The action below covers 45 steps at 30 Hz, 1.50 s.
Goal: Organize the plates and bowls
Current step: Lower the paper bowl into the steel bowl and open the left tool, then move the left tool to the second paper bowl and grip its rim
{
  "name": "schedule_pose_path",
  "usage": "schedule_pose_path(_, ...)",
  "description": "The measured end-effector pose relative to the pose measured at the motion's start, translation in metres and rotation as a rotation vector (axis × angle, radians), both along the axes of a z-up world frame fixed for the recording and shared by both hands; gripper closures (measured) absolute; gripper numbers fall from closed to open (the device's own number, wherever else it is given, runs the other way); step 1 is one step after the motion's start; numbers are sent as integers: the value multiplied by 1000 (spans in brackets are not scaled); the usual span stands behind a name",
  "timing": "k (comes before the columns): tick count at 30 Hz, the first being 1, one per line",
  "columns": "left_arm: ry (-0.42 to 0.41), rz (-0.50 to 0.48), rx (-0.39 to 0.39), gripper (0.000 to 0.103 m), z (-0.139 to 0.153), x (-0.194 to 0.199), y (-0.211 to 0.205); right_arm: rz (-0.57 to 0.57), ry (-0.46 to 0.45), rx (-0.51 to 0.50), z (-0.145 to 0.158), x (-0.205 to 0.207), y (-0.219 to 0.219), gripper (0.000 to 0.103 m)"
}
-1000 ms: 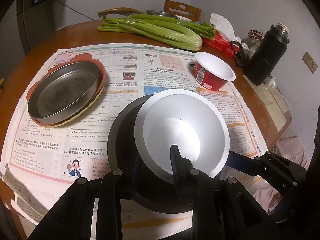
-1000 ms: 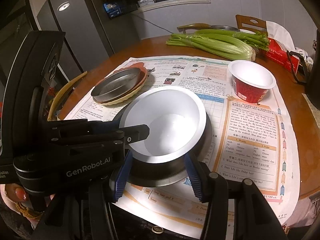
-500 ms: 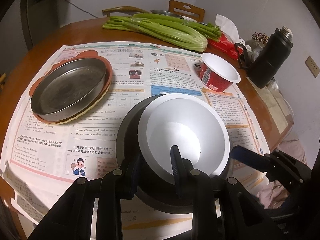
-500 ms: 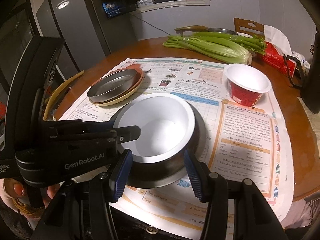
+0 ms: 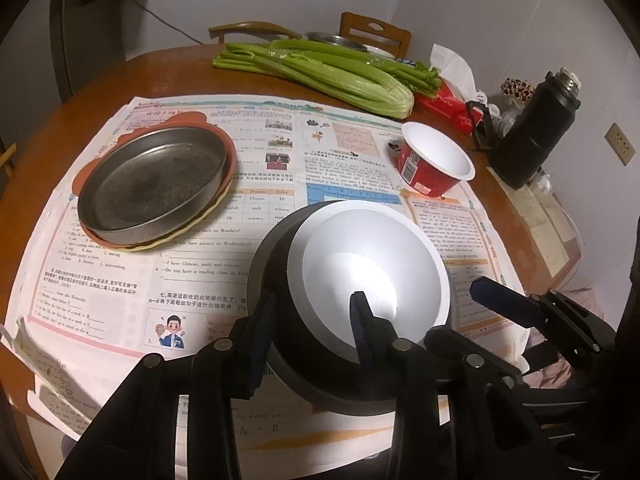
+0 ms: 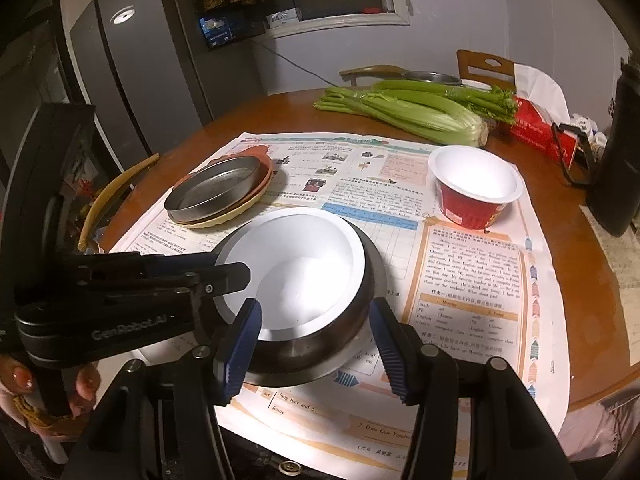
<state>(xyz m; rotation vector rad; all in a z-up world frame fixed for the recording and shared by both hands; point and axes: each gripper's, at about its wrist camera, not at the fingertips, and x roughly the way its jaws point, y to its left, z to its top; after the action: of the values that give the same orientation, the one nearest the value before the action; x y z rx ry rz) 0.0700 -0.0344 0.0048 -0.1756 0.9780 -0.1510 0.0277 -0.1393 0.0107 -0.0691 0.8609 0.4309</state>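
A white bowl (image 5: 368,264) sits nested in a dark metal bowl (image 5: 276,264) on the newspaper near the table's front edge. My left gripper (image 5: 308,340) straddles the near rim, one finger inside the white bowl and one outside the dark bowl. Its jaws are opening and the pads no longer pinch the rim. In the right wrist view, my right gripper (image 6: 314,344) has its blue pads on either side of the dark bowl (image 6: 340,320). Its jaws are opening too, and a gap shows at the right pad. The white bowl (image 6: 296,276) looks empty.
A metal pan (image 5: 152,184) is stacked on orange and yellow plates at the left. A red cup with a white inside (image 5: 432,160) stands at the right, with celery (image 5: 320,72), a red box (image 5: 444,104) and a black flask (image 5: 536,136) behind it. A hand (image 6: 20,380) holds the left gripper.
The left fingers have spread apart at the bowls' rim. The right pads stand a little wider around the dark bowl. The nested bowls sit a bit farther from both cameras.
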Motion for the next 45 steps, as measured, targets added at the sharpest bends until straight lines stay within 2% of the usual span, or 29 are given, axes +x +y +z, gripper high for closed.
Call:
schedule_pose_path(6,-27,6,1,57,10,-3,2,10,-13,36,3,-1,0,39)
schedule_pose_path(12,-55,-9,7,55,21,3,-2,-8,1,95,6,4,-12,39)
schedule_pose_path(27,-99,-94,-17,55,45,62,-34,-215,-104,94,31,34,-72,39)
schedule_pose_path(37,-73,-123,-30,55,50,119,-68,-334,-113,73,29,73,-109,39)
schedule_pose_path(45,0,-122,-29,55,27,156,-90,-366,-54,73,18,118,-127,39)
